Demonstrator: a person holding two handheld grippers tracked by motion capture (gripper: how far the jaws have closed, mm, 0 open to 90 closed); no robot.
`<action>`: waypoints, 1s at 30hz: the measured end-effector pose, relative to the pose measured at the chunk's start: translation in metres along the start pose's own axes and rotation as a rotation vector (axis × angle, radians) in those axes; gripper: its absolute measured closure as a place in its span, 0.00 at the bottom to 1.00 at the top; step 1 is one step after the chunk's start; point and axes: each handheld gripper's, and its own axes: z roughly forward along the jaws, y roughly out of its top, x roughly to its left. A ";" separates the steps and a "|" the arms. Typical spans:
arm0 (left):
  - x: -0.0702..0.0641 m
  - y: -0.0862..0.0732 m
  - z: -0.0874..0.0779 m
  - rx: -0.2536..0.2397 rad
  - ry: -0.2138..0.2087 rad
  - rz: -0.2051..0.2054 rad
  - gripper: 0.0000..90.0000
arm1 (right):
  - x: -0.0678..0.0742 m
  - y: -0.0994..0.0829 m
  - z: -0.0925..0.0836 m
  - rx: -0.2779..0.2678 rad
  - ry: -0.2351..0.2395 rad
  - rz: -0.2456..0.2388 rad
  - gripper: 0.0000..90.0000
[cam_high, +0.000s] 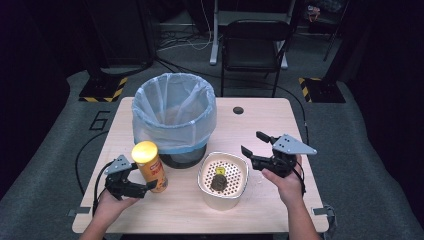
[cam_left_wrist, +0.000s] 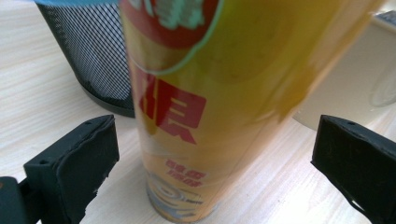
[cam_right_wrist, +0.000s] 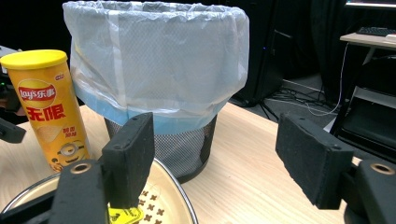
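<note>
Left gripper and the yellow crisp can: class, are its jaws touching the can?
Apart. In the left gripper view, bare table shows between each pad of the left gripper and the can.

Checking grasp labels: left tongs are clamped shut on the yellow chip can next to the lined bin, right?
Not clamped. In the left gripper view the left tongs stand open, with bare table between each pad and the yellow chip can, so it is straddled, not gripped. It does stand beside the lined bin, as the high view shows.
</note>
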 end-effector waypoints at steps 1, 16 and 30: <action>0.000 -0.001 0.002 0.002 0.006 -0.009 0.00 | 0.000 0.000 0.000 0.002 -0.001 0.002 0.31; 0.003 -0.010 0.021 -0.055 0.020 -0.055 0.07 | -0.003 -0.009 0.002 0.015 -0.003 0.016 0.31; -0.004 -0.011 0.018 -0.060 0.076 0.063 0.26 | -0.008 -0.014 -0.001 0.014 -0.015 0.048 0.32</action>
